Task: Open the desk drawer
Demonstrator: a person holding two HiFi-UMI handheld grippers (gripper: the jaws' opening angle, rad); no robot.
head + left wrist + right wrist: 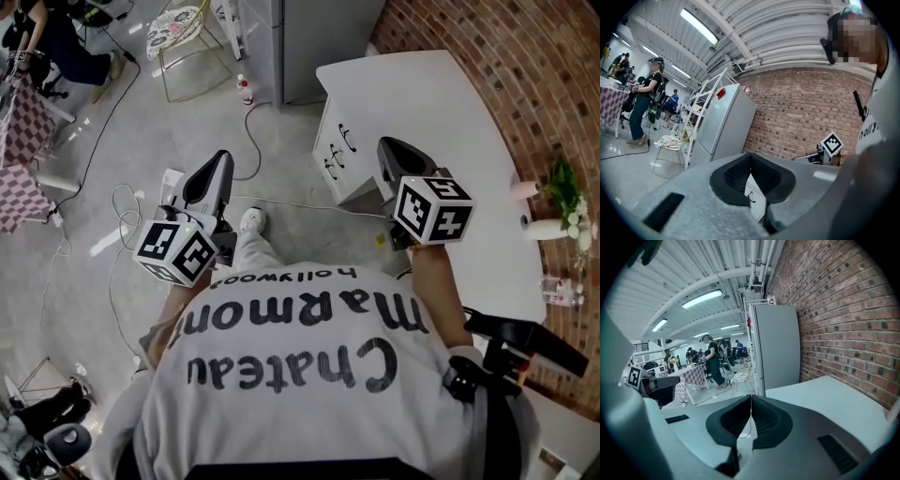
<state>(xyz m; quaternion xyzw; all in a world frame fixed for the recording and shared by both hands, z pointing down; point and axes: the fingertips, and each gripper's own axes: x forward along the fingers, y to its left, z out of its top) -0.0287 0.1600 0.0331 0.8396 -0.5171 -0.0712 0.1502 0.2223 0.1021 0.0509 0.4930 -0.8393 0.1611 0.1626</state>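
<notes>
Left gripper view: the black padded fingers (734, 176) of the left gripper (750, 157) meet at their tips, with nothing held; through the slit beneath them shows a white drawer front with a dark handle (755, 197). In the right gripper view, the right gripper (751, 397) likewise has its fingers (766, 420) closed tip to tip and empty, with the white desk top (834, 399) at 3 o'clock and a grey refrigerator (778, 348) at 12 o'clock against the brick wall (843, 310). In the head view, the left gripper (222, 157) sits at 10 o'clock above the bare floor, its marker cube (178, 248) behind it; the right gripper (389, 145) sits at 1 o'clock, overlapping the desk's front edge, apart from the handles. The desk drawer (343, 142) lies at 12 o'clock, between the two grippers, its front flush with the desk (441, 94) and thus closed. A flower vase (548, 225) stands on the desk at 3 o'clock beside the wall.
</notes>
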